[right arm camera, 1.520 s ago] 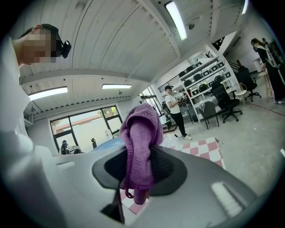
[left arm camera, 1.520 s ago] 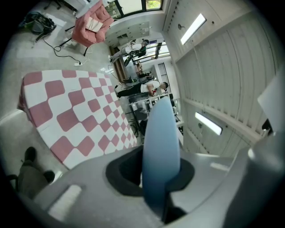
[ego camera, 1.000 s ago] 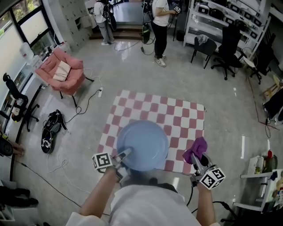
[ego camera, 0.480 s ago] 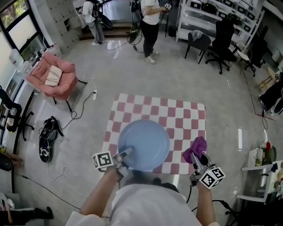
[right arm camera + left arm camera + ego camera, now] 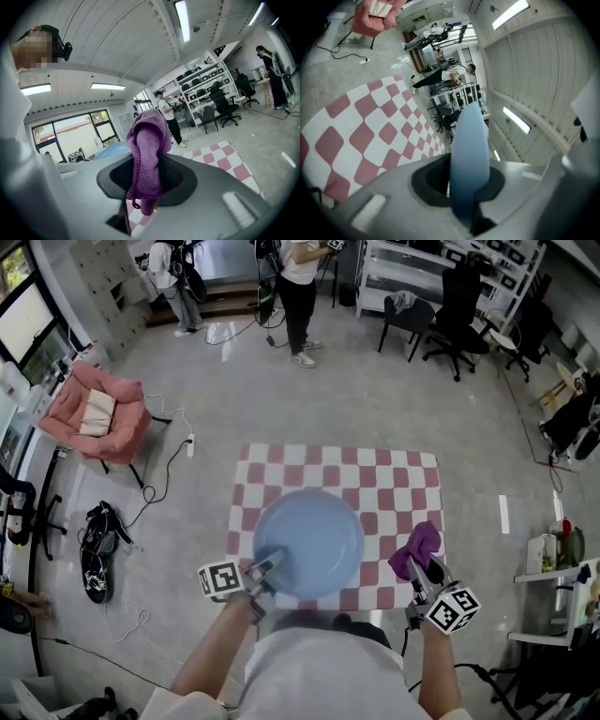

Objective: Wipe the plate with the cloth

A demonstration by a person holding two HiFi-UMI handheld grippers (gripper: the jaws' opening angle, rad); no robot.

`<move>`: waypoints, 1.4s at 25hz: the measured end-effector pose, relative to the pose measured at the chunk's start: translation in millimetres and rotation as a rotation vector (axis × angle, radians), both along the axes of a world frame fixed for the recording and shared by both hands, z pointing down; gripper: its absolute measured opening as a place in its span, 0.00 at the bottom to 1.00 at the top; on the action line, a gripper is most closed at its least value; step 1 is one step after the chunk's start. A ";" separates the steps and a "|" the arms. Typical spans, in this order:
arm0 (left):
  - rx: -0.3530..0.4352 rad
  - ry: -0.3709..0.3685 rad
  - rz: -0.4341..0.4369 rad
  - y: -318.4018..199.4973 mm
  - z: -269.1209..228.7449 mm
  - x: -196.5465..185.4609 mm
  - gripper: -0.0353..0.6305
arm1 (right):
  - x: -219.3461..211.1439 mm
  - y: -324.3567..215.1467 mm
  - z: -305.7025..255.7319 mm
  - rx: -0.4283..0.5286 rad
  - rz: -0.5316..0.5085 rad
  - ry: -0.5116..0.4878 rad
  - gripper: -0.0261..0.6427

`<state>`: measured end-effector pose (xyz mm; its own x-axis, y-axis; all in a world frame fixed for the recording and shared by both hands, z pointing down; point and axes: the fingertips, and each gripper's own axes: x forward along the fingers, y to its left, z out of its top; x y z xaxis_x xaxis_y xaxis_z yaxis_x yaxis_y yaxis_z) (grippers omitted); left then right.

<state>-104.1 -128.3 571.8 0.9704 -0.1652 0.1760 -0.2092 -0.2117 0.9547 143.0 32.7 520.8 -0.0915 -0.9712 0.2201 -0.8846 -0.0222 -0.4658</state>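
A round light-blue plate (image 5: 309, 542) is held level above the red-and-white checkered mat (image 5: 394, 479), low in the head view. My left gripper (image 5: 265, 570) is shut on the plate's near-left rim; in the left gripper view the plate (image 5: 469, 159) stands edge-on between the jaws. To the right of the plate, my right gripper (image 5: 424, 576) is shut on a bunched purple cloth (image 5: 415, 549). The right gripper view has the cloth (image 5: 147, 154) hanging in its jaws, with the plate (image 5: 110, 151) showing behind on the left. Cloth and plate are apart.
The mat lies on a grey floor. A pink armchair (image 5: 89, 413) and dark shoes (image 5: 97, 545) are at the left. Two people (image 5: 291, 287) stand at the far side near shelving and black office chairs (image 5: 459, 306). A small table with bottles (image 5: 558, 559) is at the right.
The head view has tilted, so the mat and room sit slightly lower and leftward in frame. Both grippers keep their holds; plate and cloth stay about as they were.
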 end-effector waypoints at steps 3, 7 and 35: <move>0.020 -0.025 0.022 -15.6 5.1 -3.3 0.13 | -8.5 -12.2 1.9 -0.006 0.013 0.000 0.20; -0.008 0.044 0.048 -26.0 -0.1 4.8 0.13 | -15.7 -24.3 3.1 -0.017 0.037 -0.014 0.20; 0.074 0.012 -0.058 -37.6 2.0 44.8 0.13 | -12.6 -72.0 5.2 -0.051 -0.126 -0.062 0.20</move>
<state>-59.3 -165.9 573.8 0.9608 -0.2333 0.1500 -0.2121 -0.2697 0.9393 130.4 -39.3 526.1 -0.2267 -0.9389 0.2590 -0.8513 0.0618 -0.5211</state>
